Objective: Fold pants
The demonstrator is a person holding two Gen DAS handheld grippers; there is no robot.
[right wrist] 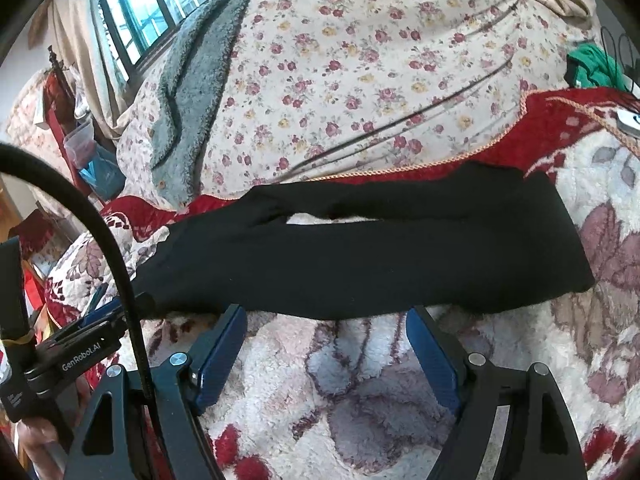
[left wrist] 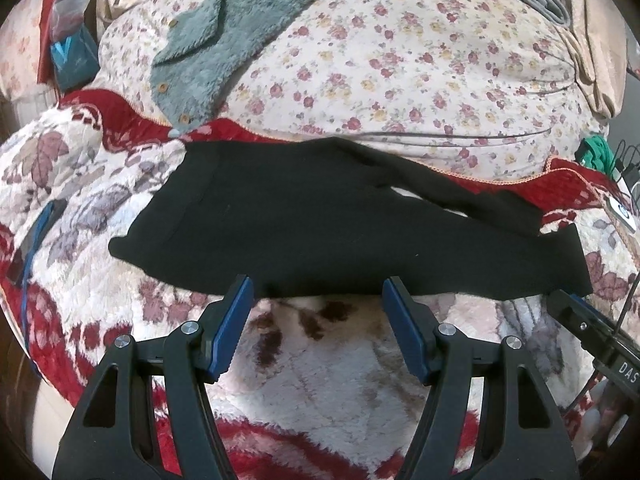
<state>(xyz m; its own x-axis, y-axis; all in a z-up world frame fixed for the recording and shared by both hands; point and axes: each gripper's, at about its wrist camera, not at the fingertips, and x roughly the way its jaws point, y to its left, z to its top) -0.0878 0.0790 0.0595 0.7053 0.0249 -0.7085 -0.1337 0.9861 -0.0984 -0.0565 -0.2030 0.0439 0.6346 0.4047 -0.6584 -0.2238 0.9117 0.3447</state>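
**Both grippers poised at the near edge of the pants**

The black pants [left wrist: 320, 232] lie flat on a red-and-white fleece blanket [left wrist: 312, 380] spread over the bed, with the waistband to the left and the two legs running to the right. A thin gap shows between the legs partway along. Beyond the pants lies a flowered quilt [left wrist: 400, 60] with a grey-green fleece garment [left wrist: 224, 32] on top.

The left hand-held gripper [left wrist: 318, 300] has its jaws wide apart, tips just at the near hem of the pants close to the waist end, holding nothing. The right hand-held gripper [right wrist: 326, 328] is likewise spread open and empty, at the near edge further along the leg.

The step in hand looks like the first fold: near leg over far leg. To do it well, each gripper should pinch only the near edge of the pants, not the fleece underneath. Lift both ends together and carry them level to the far edge, so the legs stack without wrinkles or skew.
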